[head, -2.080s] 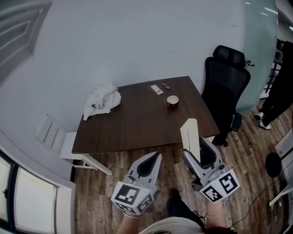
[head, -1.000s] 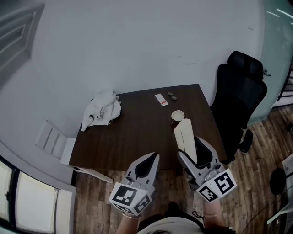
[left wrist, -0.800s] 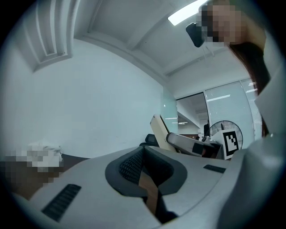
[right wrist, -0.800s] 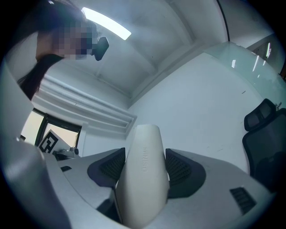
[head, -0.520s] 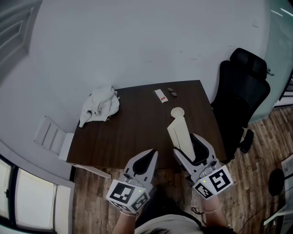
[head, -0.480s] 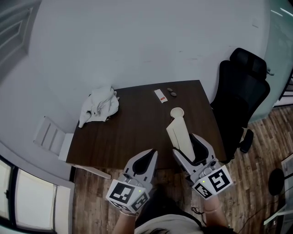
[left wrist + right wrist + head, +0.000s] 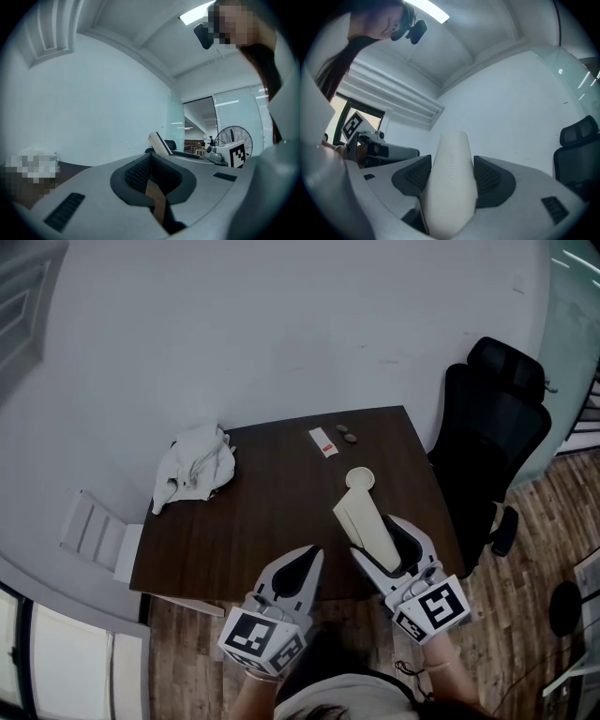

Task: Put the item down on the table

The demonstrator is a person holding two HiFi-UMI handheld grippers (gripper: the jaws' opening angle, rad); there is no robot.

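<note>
Your right gripper (image 7: 382,542) is clamped on the cream item (image 7: 360,515), over the table (image 7: 262,512). Lower it flat, clear of what looks like a cup (image 7: 359,478). Left gripper (image 7: 298,570): jaws together, empty.

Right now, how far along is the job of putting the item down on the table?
Done: the cream oblong item is clamped in the right gripper. In hand: it hangs tilted over the near edge of the dark table, not resting on it. Left: lower it onto bare tabletop, open the jaws, draw back.
</note>
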